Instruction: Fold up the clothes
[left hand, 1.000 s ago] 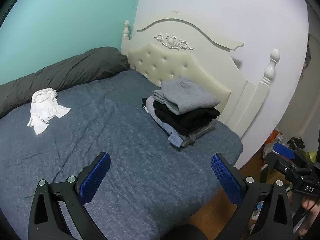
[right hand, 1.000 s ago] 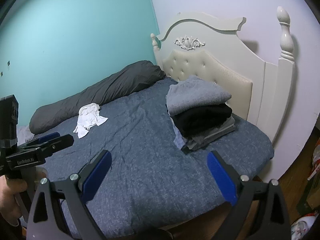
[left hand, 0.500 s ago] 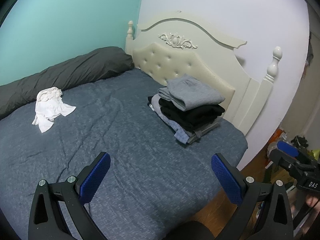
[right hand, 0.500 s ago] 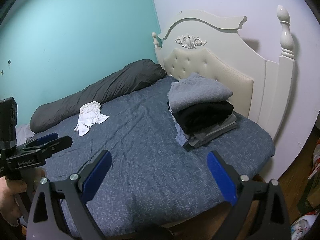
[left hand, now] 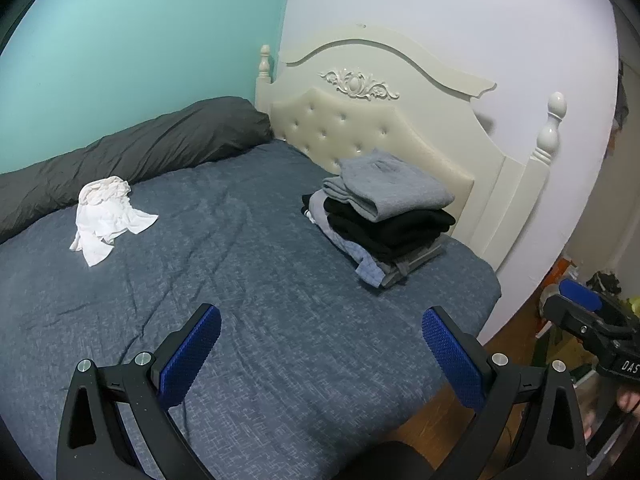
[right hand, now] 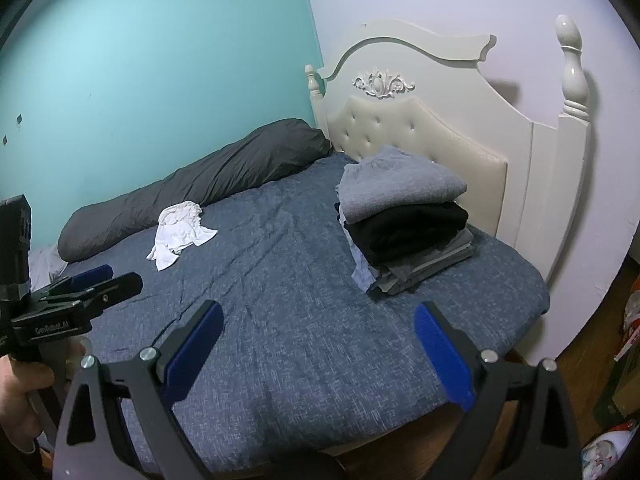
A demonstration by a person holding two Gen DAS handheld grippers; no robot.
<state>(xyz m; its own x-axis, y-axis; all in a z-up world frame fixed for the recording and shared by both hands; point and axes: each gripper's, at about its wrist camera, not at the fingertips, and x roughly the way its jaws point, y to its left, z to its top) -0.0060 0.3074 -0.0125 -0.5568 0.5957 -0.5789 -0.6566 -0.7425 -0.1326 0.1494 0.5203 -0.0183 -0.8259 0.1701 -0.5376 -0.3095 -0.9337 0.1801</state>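
Note:
A crumpled white garment (left hand: 105, 216) lies on the blue bedspread (left hand: 248, 280) at the far left; it also shows in the right wrist view (right hand: 179, 233). A stack of folded clothes (left hand: 384, 216), grey on top with black beneath, sits by the headboard, also in the right wrist view (right hand: 404, 220). My left gripper (left hand: 320, 348) is open and empty, held above the near edge of the bed. My right gripper (right hand: 318, 346) is open and empty, held likewise. Each gripper shows at the edge of the other's view.
A long dark grey pillow (left hand: 140, 152) lies along the teal wall. A cream headboard (left hand: 384, 120) with posts stands behind the stack. Wooden floor and clutter (left hand: 568, 280) lie to the right of the bed.
Both grippers have drawn back a little from the bed and shifted, so the stack and the white garment appear farther away. Both stay open and empty.

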